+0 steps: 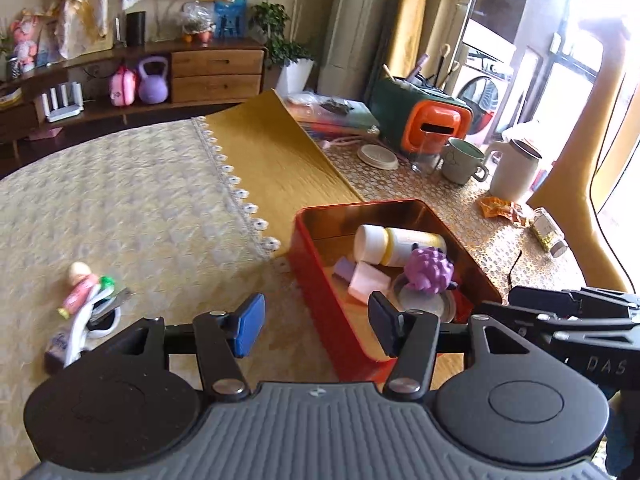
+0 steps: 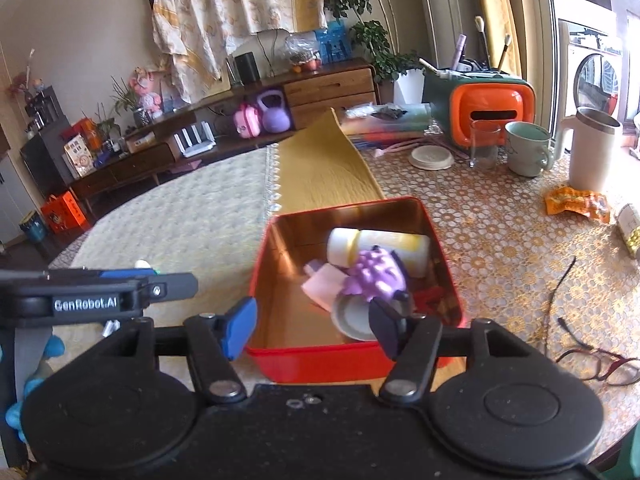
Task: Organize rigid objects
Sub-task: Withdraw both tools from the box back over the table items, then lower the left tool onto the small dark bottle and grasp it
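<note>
Red tin [image 2: 356, 364] (bottle, purple toy inside); both grippers' fingers spread wide, empty.

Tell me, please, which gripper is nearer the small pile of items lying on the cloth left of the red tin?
Left. The left gripper hangs just right of the pile; the right gripper sits over the red tin, farther off.

You had a red tin [image 2: 352, 364] with a coppery inside. In it lay a white bottle [image 2: 380, 246] with a yellow band, a purple knobbly toy [image 2: 374, 276], a pink block [image 2: 322, 286] and a grey-white lid [image 2: 354, 318]. The tablecloth [image 2: 500, 232] showed a gold ring pattern on white. Your finger pads [image 2: 240, 326] were blue. The mat [image 2: 324, 172] was mustard yellow.
</note>
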